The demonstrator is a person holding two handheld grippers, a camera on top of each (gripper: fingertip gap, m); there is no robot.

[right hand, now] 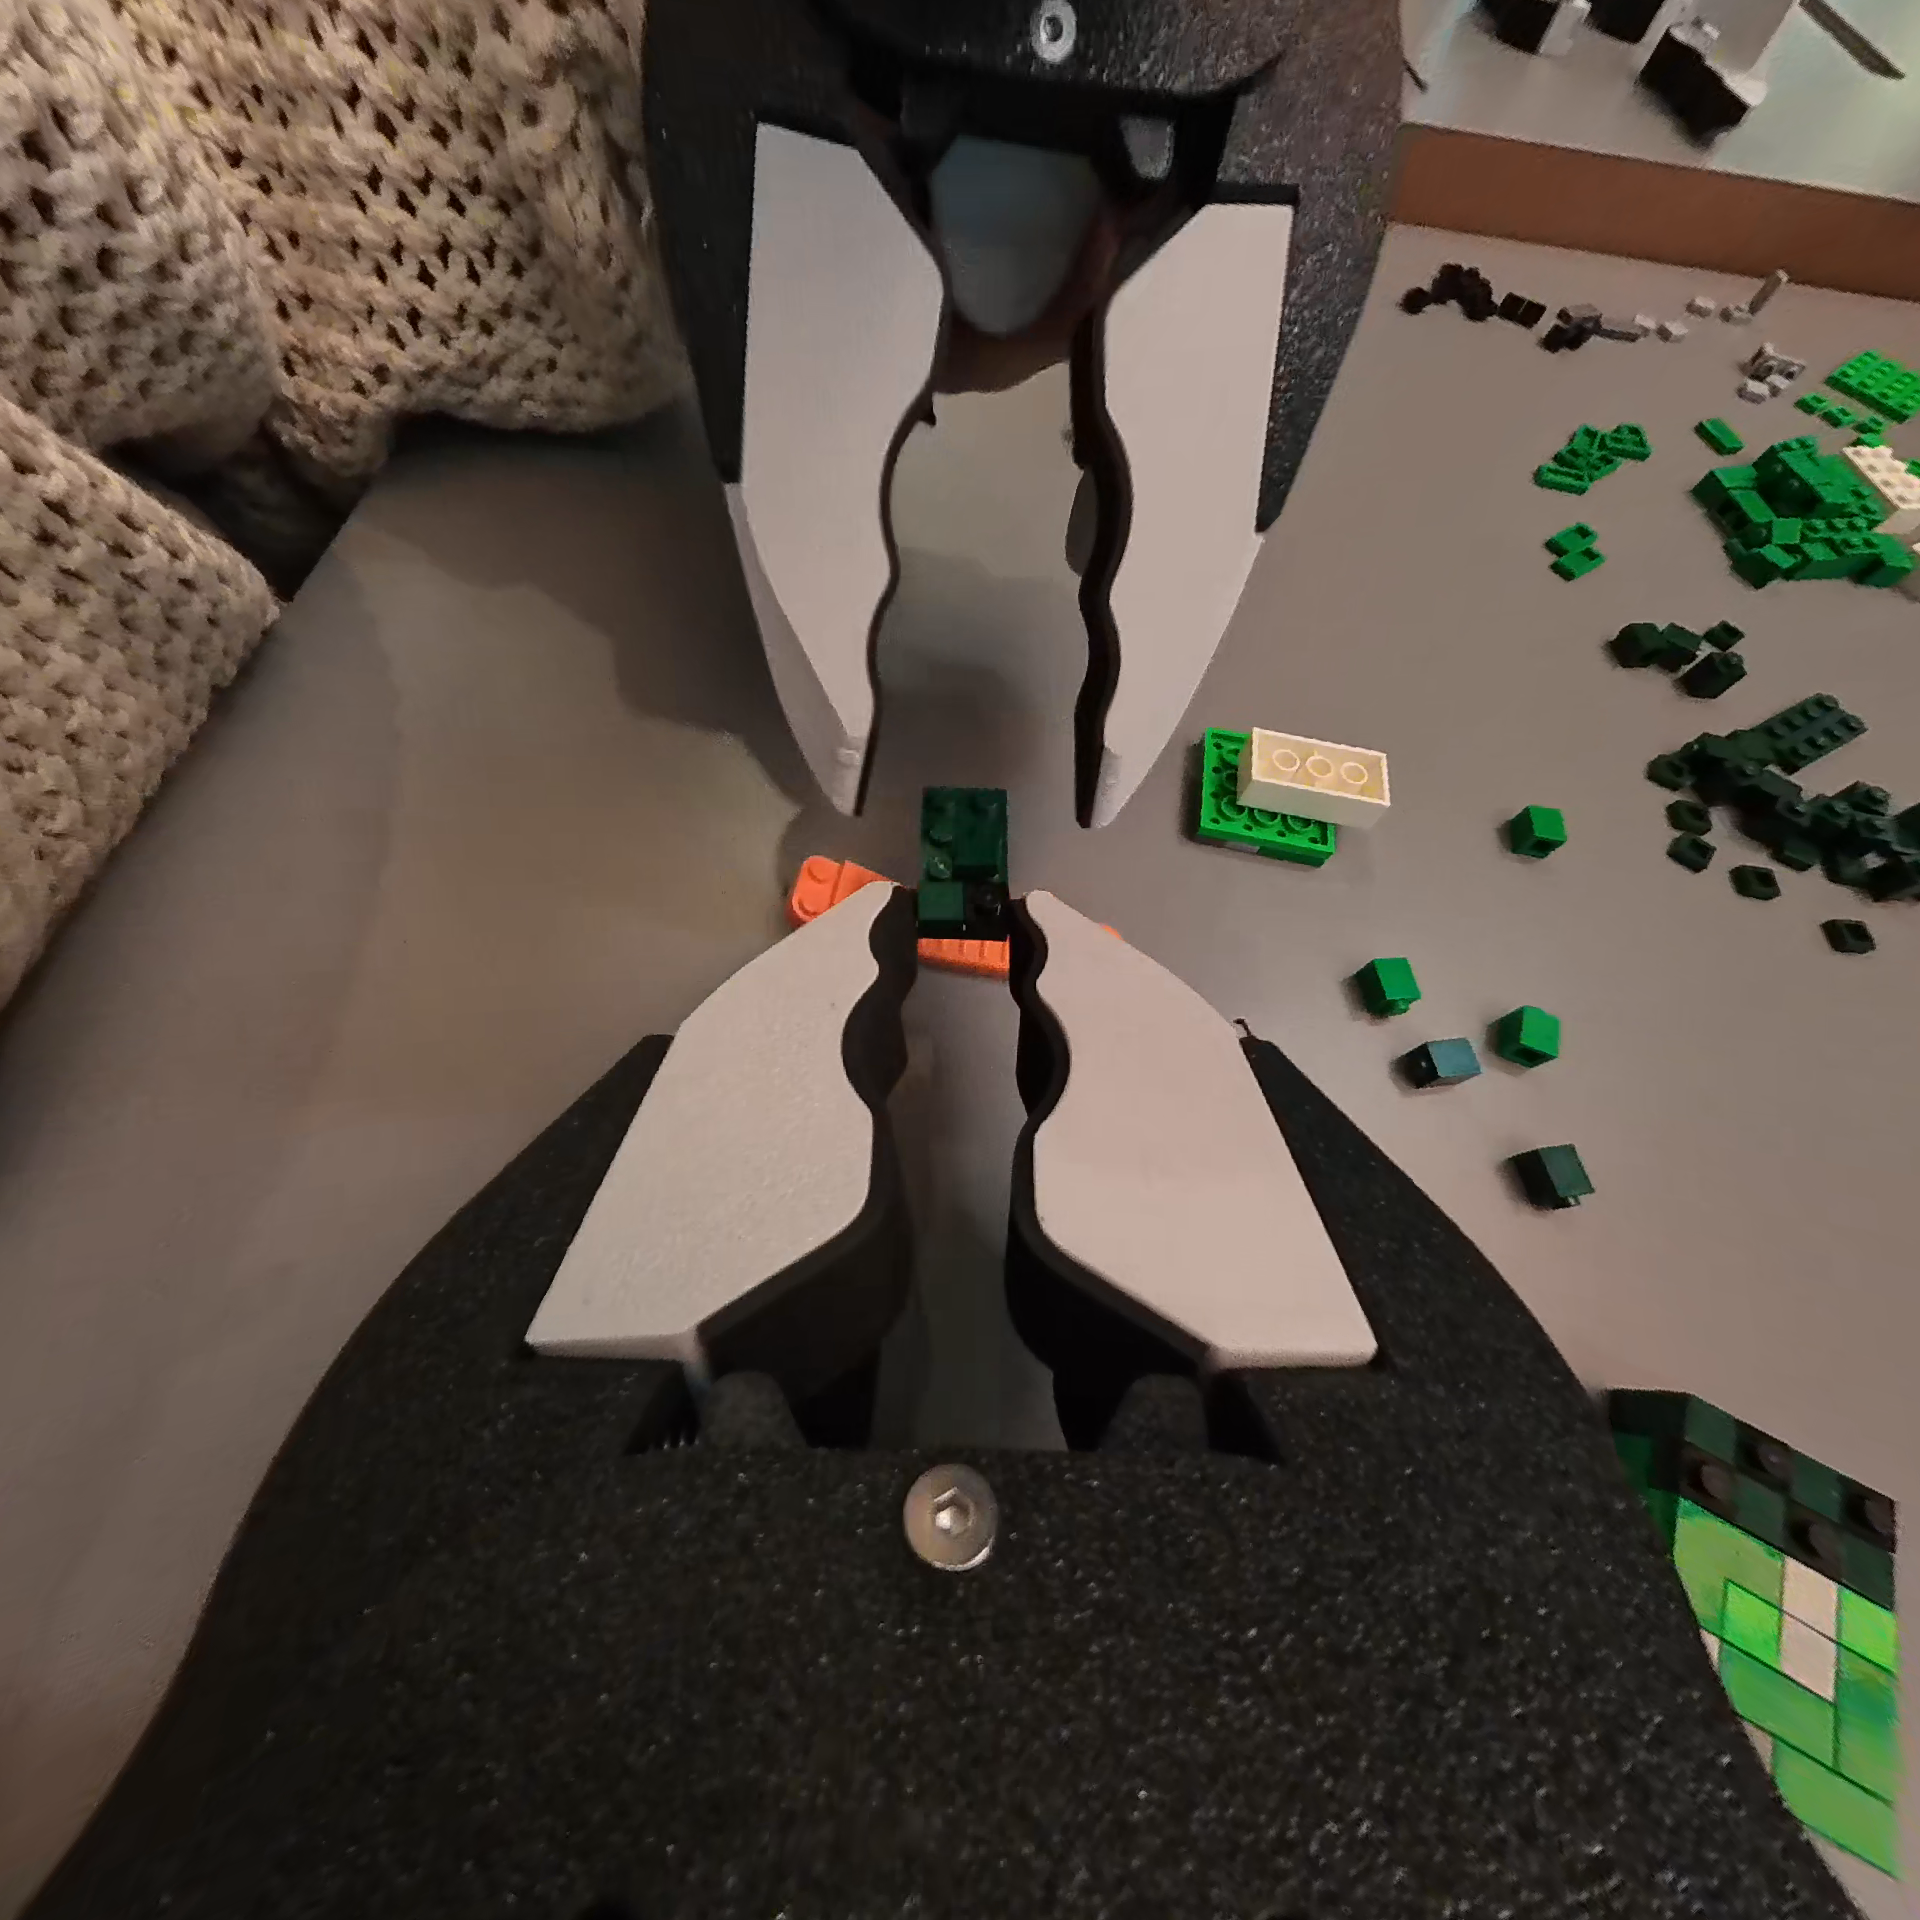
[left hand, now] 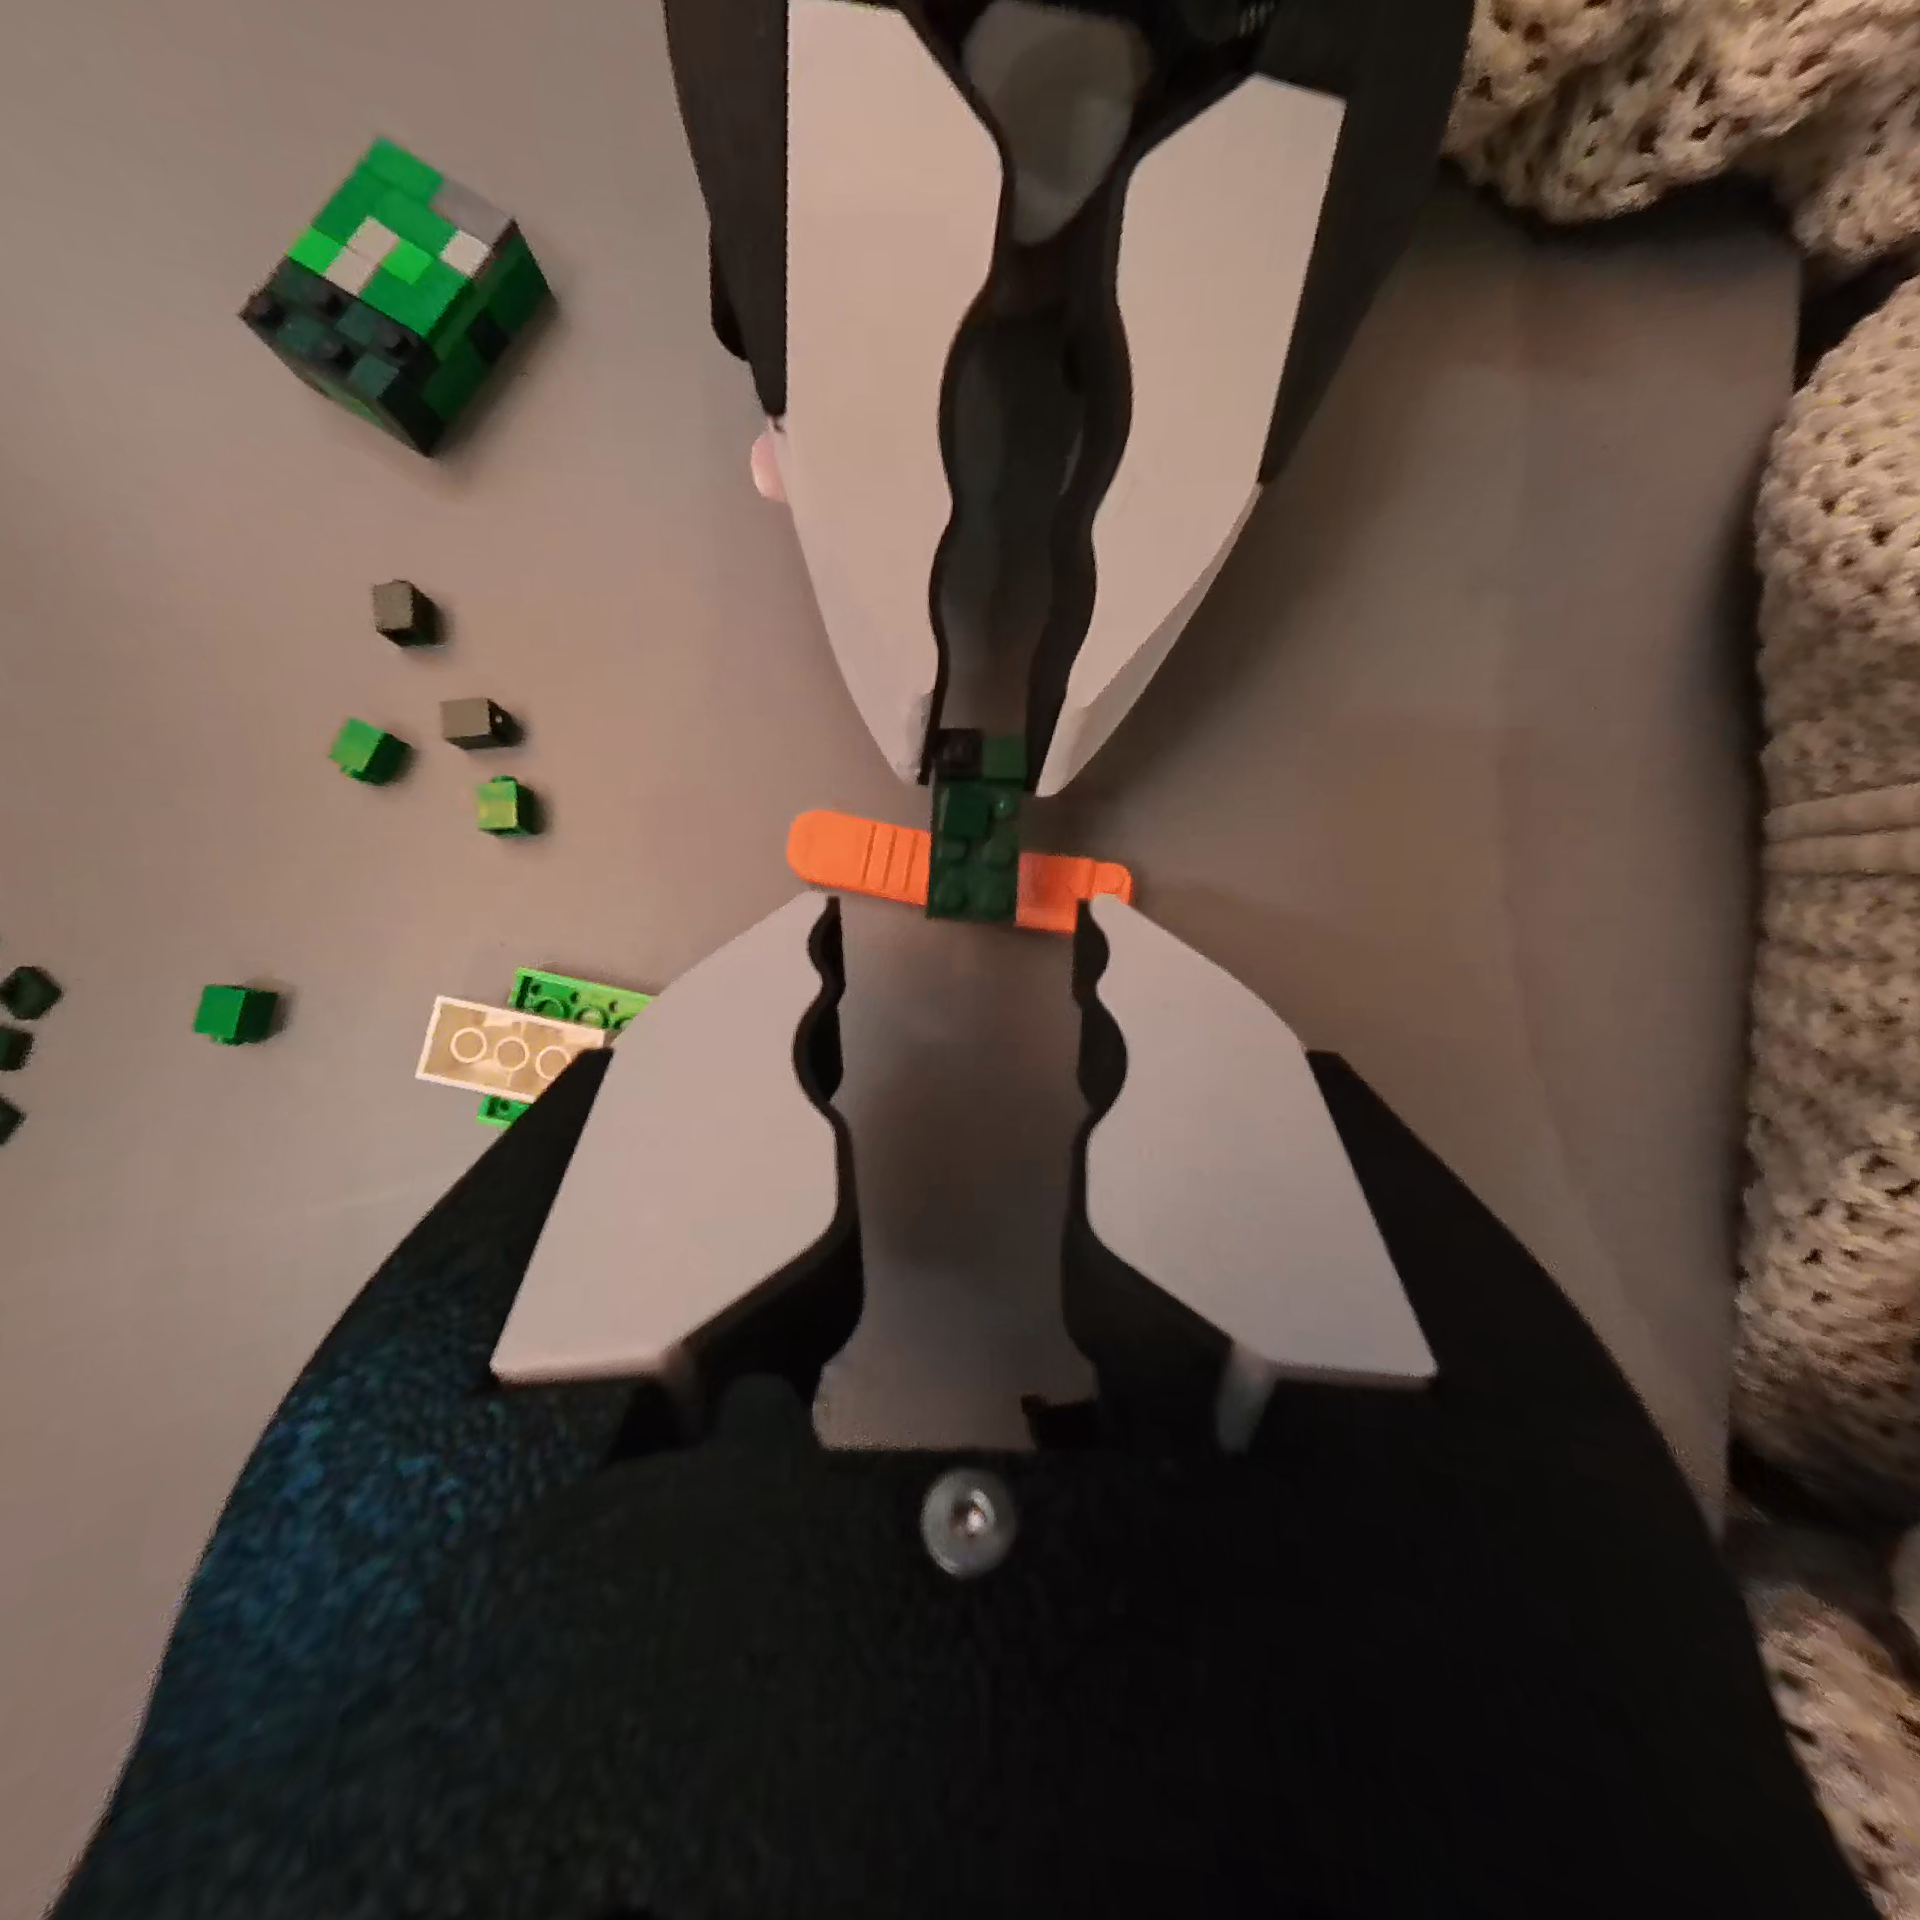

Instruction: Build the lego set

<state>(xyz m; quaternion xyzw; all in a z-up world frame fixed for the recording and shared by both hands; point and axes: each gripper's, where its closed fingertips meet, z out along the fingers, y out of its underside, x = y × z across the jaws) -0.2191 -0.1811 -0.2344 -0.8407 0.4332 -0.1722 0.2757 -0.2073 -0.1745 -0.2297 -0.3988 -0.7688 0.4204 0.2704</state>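
Observation:
A small dark green plate [left hand: 975,857] with a black and a dark green piece on its far end lies across an orange brick separator [left hand: 862,862] on the grey table. My right gripper [left hand: 982,774] comes in from the top of the left wrist view and is shut on that end of the plate. In the right wrist view, the right gripper [right hand: 961,899] clamps the plate [right hand: 964,831] over the separator [right hand: 821,888]. My left gripper [left hand: 956,920] is open and empty, its tips just short of the plate's other end. It also shows in the right wrist view [right hand: 977,805].
A green cube build [left hand: 400,296] stands at the far left and shows in the right wrist view [right hand: 1787,1621]. A white brick on a green plate [right hand: 1314,779] and several loose green and dark bricks [right hand: 1766,790] lie nearby. A knitted cream fabric [left hand: 1839,935] borders the table. My left and right fingertips are right by each other.

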